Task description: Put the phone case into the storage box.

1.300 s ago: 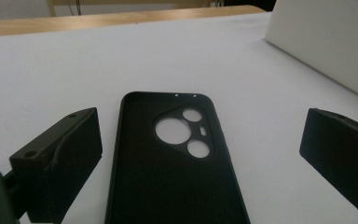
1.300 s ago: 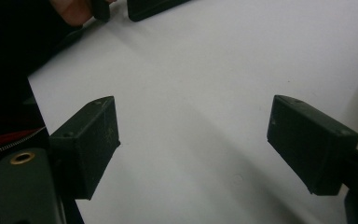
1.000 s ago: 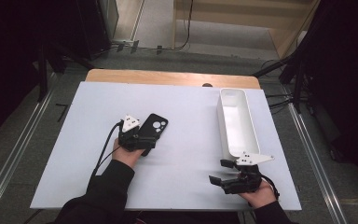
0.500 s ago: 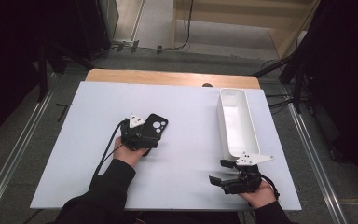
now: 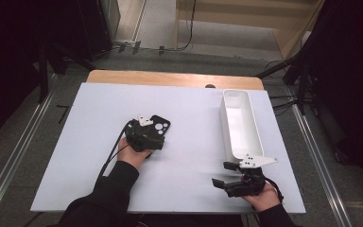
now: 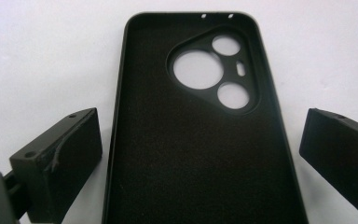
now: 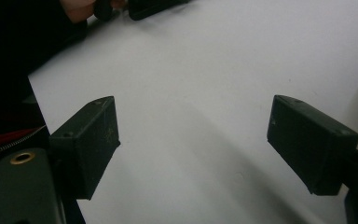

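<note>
phone case [image 6: 200,135], black, inner side up, flat on white table [image 5: 189,113], frame centre-left. left tool [image 6: 200,154] jaws apart, straddling it, not yet clamped; grasp pending. right tool [image 5: 224,176] apart, idle, lower right.

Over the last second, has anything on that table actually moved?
Barely. The left gripper has crept slightly along the black phone case, jaws open on either side without pinching it. The right gripper stayed open near the white tray; case and tray kept their places.
</note>
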### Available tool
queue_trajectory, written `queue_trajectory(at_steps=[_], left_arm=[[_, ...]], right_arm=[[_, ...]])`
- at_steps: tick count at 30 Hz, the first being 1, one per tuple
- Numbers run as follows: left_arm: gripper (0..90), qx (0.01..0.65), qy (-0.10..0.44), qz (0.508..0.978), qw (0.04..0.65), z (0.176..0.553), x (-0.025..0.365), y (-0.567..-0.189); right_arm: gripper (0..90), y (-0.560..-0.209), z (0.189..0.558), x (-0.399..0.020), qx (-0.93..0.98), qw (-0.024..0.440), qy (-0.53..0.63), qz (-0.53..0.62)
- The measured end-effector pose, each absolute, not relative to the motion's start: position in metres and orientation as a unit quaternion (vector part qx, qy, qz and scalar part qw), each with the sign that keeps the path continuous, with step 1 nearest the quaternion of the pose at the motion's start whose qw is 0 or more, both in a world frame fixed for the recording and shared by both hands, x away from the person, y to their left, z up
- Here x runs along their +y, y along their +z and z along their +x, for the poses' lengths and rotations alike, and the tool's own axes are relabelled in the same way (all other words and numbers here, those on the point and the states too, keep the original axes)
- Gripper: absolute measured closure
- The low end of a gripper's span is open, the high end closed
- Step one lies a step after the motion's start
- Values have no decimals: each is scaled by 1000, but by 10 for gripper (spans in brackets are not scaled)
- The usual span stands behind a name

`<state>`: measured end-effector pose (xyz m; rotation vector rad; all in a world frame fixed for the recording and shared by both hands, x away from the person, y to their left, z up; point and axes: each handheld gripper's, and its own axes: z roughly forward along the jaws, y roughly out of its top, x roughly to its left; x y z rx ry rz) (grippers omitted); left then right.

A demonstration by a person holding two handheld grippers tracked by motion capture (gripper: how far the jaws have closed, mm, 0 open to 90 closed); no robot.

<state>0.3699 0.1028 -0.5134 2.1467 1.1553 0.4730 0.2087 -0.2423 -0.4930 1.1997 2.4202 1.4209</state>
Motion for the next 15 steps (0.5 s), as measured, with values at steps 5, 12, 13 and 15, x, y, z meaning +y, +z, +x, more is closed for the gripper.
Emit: queue_trajectory(at_steps=[5, 12, 13, 15], left_arm=[[0, 436, 190, 823, 310, 370, 100, -514], [3, 436, 191, 823, 311, 369, 100, -514], [13, 434, 192, 822, 314, 369, 100, -514], [46, 430, 193, 822, 319, 368, 100, -513]], right_arm=[[151, -493, 209, -242, 793, 44, 464, 393], [151, -493, 209, -242, 793, 43, 463, 392], [151, -493, 209, -242, 793, 44, 463, 393], [151, -493, 208, -242, 793, 45, 463, 392]])
